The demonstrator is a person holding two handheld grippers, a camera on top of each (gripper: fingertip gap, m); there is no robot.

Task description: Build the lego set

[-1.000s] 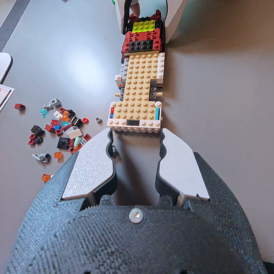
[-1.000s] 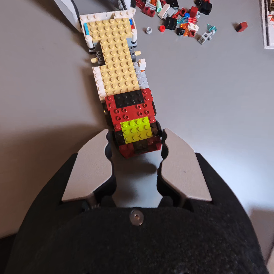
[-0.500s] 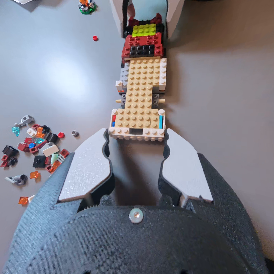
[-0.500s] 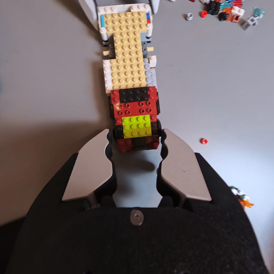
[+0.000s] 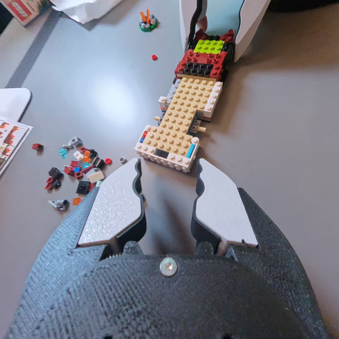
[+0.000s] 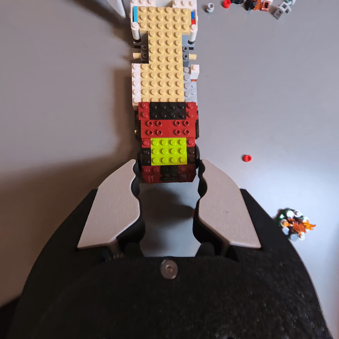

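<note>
Two tools sit at the ends of one long brick truck (image 6: 166, 77) on the desk (image 5: 91, 82). The right tool (image 6: 167, 166) squeezes its red end. The left tool (image 5: 169, 163) is open, just short of the white end. Twisting could snap the truck apart.

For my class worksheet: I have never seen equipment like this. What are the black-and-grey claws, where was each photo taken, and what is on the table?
A person holds a two-finger gripper in each hand, and each carries a camera looking along its fingers, so each photo is one gripper's own view. On the grey table lies a long brick model. The right gripper clamps the model's dark-red end. The left gripper is open, just short of its white end. Nearby are loose small bricks, a brick campfire and a printed booklet.
</note>
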